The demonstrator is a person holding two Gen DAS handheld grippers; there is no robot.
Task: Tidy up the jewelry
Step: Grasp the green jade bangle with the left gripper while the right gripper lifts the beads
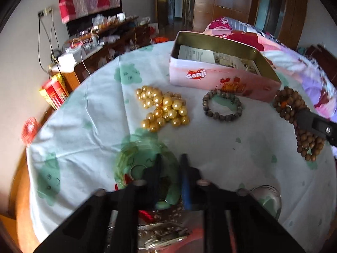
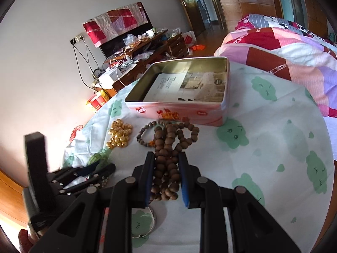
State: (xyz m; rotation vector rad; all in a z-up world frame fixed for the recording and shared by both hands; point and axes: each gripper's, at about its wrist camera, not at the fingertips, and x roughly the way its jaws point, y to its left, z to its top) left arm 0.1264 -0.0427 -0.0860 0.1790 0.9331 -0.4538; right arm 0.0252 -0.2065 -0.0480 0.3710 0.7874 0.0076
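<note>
Two grippers are working at once. The right gripper point(image 2: 166, 168) is closing on the long wooden bead strand point(image 2: 168, 147), its blue-padded fingers point(image 2: 183, 181) pressing a bunched section from both sides; the jaws are standing narrowly apart with beads filling the gap. The rest of the strand is trailing forward of the fingertips on the tablecloth point(image 2: 263, 147), its far loops lying just short of the pink tin point(image 2: 179, 113).

The left gripper point(image 1: 171, 168) is sitting low over a green bangle point(image 1: 126, 164), fingers nearly together (motion blur here; I cannot tell whether they are actually pinching it or only hovering).

Ahead of the left gripper: gold bead heap point(image 1: 163, 108), and to the right of it a small dark bead bracelet point(image 1: 222, 106), both lying in front of the tin point(image 1: 210, 78), which is open with a paper sheet inside.

Judgement on the step: lifting the wooden strand into the tin.
- Grip is holding only part of the bundle, so loose loops are likely dangling; raising straight up until the tail clears the cloth seems wise.
- Carrying forward over the near wall, watching that the tail is not snagging the dark bracelet beside it.
- Lowering before releasing, so beads are pooling inside rather than spilling over the rim.
</note>
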